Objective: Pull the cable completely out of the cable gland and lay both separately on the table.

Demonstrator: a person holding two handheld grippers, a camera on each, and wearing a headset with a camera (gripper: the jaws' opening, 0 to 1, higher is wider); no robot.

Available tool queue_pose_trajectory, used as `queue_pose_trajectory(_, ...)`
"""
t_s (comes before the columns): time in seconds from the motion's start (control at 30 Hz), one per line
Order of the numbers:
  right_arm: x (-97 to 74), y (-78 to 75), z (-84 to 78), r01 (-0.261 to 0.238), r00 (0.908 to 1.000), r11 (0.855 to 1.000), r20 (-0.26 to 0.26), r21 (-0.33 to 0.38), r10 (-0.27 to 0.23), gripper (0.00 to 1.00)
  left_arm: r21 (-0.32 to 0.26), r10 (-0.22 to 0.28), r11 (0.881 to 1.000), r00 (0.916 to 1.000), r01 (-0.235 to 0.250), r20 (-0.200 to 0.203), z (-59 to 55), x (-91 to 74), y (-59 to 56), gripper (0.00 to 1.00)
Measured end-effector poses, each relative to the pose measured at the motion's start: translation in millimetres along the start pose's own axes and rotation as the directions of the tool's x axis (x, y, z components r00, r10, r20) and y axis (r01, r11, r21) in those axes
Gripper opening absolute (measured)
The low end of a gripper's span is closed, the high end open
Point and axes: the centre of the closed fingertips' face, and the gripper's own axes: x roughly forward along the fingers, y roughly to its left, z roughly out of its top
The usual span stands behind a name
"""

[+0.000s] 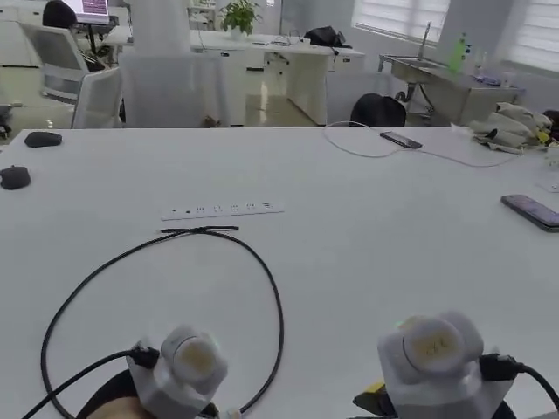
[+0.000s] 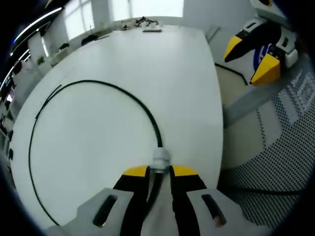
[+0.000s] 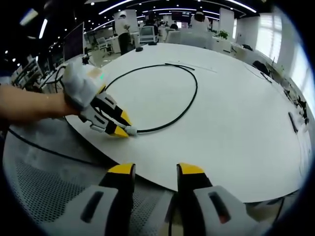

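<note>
1. The left gripper [image 2: 159,171] has its jaws closed narrowly on the white cable gland [image 2: 160,158], at 6 o'clock in its own view, over the near edge of the table [image 1: 367,262].
2. The right gripper [image 3: 156,169] has its jaws parted with nothing between them, just off that edge and apart from the left one.
3. The black cable [image 2: 123,93] leaves the gland toward 12 o'clock and loops over the tabletop.
4. In the head view, a white power strip [image 1: 223,209] lies beyond the loop at 12 o'clock, and a phone [image 1: 530,209] lies at 3 o'clock.
</note>
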Motion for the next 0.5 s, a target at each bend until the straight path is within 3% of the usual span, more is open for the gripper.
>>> queue_pose_trajectory(0.1, -0.1, -0.1, -0.2, 0.0, 1.0, 1.0, 0.001, 0.001, 0.0, 0.35, 0.004, 0.001, 1.0, 1.0, -0.001, -0.003, 0.5, -0.5, -0.2, 0.17)
queue_pose_trajectory(0.23, -0.2, 0.0, -0.1, 0.001, 1.0, 1.0, 0.003, -0.001, -0.001, 0.35, 0.006, 0.004, 1.0, 0.9997, -0.004, 0.025, 7.3, -6.1, -0.5, 0.17)
queue_pose_trajectory(0.5, -0.4, 0.9, 1.4, -0.001, 1.0, 1.0, 0.007, -0.005, 0.001, 0.35, -0.043, -0.001, 0.999, 0.9966, 0.005, 0.082, 23.7, -30.0, -0.1, 0.17)
